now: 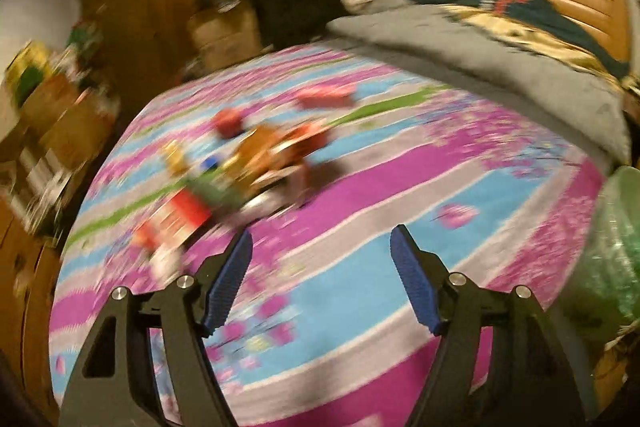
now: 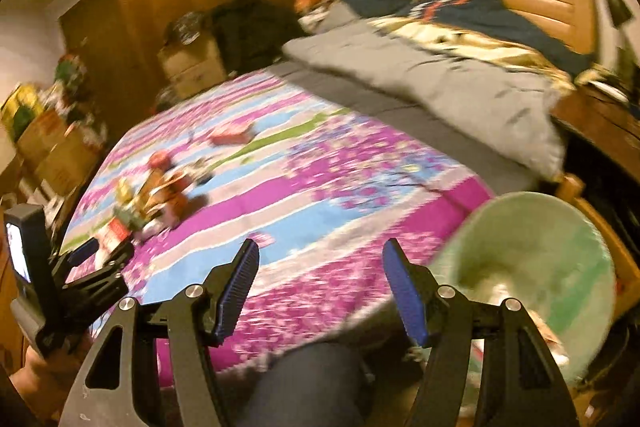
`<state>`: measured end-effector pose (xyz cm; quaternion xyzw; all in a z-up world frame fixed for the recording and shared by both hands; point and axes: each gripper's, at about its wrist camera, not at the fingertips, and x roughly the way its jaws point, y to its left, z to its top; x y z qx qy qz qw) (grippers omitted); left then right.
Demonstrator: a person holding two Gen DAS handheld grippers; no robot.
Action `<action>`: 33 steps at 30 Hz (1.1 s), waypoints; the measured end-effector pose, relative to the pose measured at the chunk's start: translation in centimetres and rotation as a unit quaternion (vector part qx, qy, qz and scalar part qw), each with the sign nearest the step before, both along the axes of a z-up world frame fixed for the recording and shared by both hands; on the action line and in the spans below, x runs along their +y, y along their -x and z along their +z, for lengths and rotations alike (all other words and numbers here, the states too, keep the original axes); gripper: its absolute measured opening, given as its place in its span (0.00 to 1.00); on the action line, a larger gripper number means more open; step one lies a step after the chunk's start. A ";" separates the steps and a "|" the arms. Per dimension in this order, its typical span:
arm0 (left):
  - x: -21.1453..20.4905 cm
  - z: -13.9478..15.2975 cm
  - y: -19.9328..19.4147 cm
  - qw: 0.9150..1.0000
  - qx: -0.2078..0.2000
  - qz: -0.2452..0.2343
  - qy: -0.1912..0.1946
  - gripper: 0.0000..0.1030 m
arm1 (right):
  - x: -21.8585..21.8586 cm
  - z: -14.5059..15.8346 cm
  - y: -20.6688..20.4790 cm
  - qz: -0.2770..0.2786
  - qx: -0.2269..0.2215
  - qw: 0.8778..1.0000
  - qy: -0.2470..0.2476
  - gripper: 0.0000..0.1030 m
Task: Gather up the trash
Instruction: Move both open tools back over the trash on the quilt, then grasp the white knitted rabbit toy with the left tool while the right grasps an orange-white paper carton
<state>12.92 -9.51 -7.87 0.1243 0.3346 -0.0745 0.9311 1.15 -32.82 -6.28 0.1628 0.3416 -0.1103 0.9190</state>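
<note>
Trash (image 1: 240, 167) lies heaped on the bed (image 1: 400, 187), a blurred clutter of wrappers and small cartons in red, orange, green and yellow, strung out in a loose line that runs from the near left edge of the cover up toward the middle. Seen from the left gripper (image 1: 320, 259), the pile sits ahead and to the left, its nearest pieces just beside the left pad; seen from the right gripper (image 2: 320, 267), the same pile (image 2: 152, 195) is farther off, well to the left, with the left gripper (image 2: 100, 251) between it and the heap. So the left hand looks the nearer one for the next pick. Both grippers are spread wide with nothing between the pads, only striped cover showing through the gap. A green bin bag (image 2: 528, 259), mouth open, stands at the right side of the bed, close beside the right gripper and well apart from the trash; in the left view it (image 1: 616, 247) shows at the right edge. My guess is that the reach goes leftward along the pile's line, and the carry then has to cross the bed rightward to the bag. Everything is smeared, so single items cannot be told apart.
</note>
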 end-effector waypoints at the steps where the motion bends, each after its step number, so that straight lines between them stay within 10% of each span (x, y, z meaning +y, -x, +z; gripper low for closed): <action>1: 1.3 -0.3 -0.1 1.000 0.003 0.016 0.000 0.67 | 0.8 -0.2 -1.0 0.013 0.004 1.000 -0.002 0.64; 8: 10.4 -1.9 -2.8 0.989 0.024 0.141 0.026 0.67 | 7.5 -2.2 -7.8 0.100 0.033 0.994 -0.012 0.64; 16: 13.5 -4.4 -9.0 0.983 0.040 0.174 0.045 0.76 | 12.1 -3.3 -11.8 0.145 0.056 0.988 -0.014 0.65; 20: 14.0 -6.4 -11.0 0.981 0.087 0.158 0.076 0.34 | 12.6 -4.2 -12.7 0.149 0.074 0.986 -0.011 0.65; 33: 17.3 -4.2 -5.1 0.976 0.063 0.174 0.116 0.27 | 15.1 -5.9 -16.3 0.187 0.080 0.979 -0.034 0.65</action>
